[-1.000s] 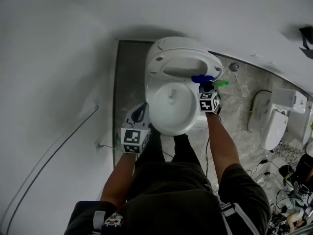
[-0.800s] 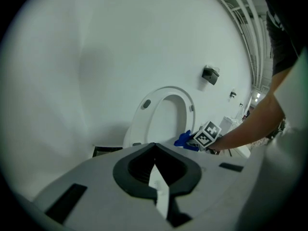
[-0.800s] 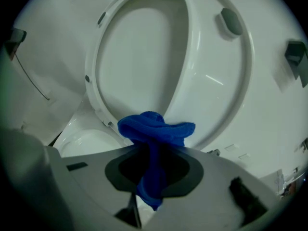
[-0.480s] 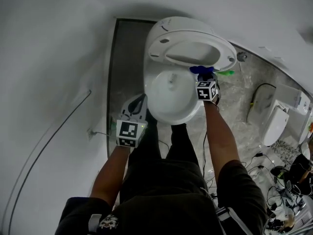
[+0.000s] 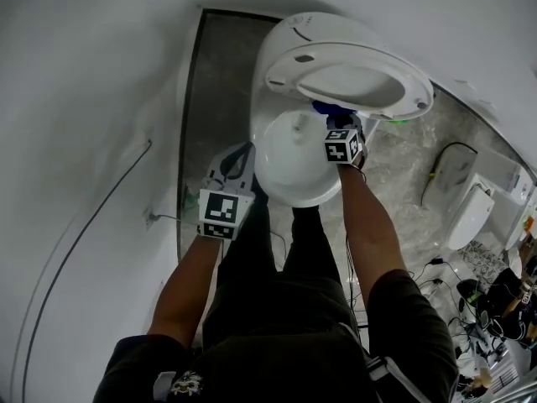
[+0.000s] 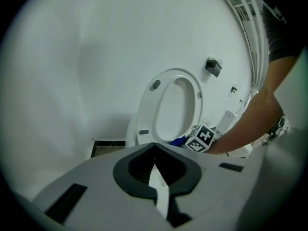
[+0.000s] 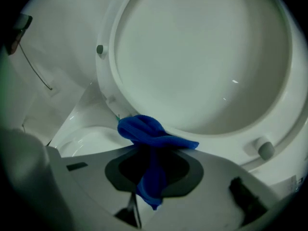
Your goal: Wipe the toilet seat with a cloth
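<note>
The white toilet seat point(image 5: 352, 78) stands raised over the bowl point(image 5: 294, 170). My right gripper point(image 5: 336, 124) is shut on a blue cloth point(image 7: 144, 131), which bunches against the lower rim of the raised seat point(image 7: 202, 57); a tail of cloth hangs down between the jaws. In the head view the cloth point(image 5: 329, 109) shows just under the seat's edge. My left gripper point(image 5: 235, 164) hangs shut and empty at the bowl's left side, apart from it. From the left gripper point(image 6: 155, 150) view I see the upright seat point(image 6: 175, 107) and the right gripper's marker cube point(image 6: 202, 137).
White walls close in on the left and behind. A dark floor strip point(image 5: 214, 82) runs beside the toilet. A thin cable point(image 5: 84, 225) hangs on the left wall. Other white fixtures point(image 5: 470, 217) and loose cables point(image 5: 453, 280) lie on the marbled floor at right.
The head view has swung so the toilet sits higher in frame. The right gripper with the cloth has shifted left along the seat's lower rim. The left gripper has barely moved.
</note>
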`<state>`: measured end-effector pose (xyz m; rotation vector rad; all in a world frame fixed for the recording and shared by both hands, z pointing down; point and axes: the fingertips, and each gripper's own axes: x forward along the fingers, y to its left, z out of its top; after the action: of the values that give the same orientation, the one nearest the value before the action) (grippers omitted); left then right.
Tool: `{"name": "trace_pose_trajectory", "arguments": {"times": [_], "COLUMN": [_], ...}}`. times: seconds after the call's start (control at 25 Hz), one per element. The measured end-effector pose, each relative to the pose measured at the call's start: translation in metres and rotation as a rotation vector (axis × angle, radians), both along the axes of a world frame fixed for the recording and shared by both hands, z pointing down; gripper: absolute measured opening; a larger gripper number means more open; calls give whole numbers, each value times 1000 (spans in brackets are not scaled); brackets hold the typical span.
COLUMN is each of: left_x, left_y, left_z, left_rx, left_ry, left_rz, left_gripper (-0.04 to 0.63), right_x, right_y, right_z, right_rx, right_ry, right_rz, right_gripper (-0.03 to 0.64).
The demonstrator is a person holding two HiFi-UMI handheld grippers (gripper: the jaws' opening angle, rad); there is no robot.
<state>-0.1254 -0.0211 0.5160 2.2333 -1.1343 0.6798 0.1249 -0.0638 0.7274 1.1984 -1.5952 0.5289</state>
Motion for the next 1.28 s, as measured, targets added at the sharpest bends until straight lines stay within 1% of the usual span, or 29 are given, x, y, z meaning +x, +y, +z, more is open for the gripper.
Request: {"name": "trace_pose_trajectory", "arguments": {"times": [0.16,0.4,0.56,0.64,0.72,1.04,1.28], "left_x": [-22,-58,-85,-92,-92,-84,-78], "left_y": [-3,-8,-18,-22,-23,-27,-34], "left_z": [7,10,11,10,9,1,-10], "left_rx": [-14,-12,-8,-4,0,17,35], "left_ry": [1,-25,-27,-22,-18,-3,0], "left_rz": [-58,-104,-179,-205,-209,-180,-177], "left_gripper": [9,9,9,9,9,9,9], "right_x": [-30,-73,-97,-106,-114,-139,-156], "right_y": [-5,-12,-18,-21,-25,-37,-51], "right_z": [8,10,9,7,2,-34,-80], "right_rx": [-1,-6,1,7,21,114,202], "right_ry": [-30,-84,-106,-119,-136,-211,-286], "right_rz": [-6,-3,-12,-9,-6,-12,-21], "right_gripper": [74,74,74,74,74,74,74]}}
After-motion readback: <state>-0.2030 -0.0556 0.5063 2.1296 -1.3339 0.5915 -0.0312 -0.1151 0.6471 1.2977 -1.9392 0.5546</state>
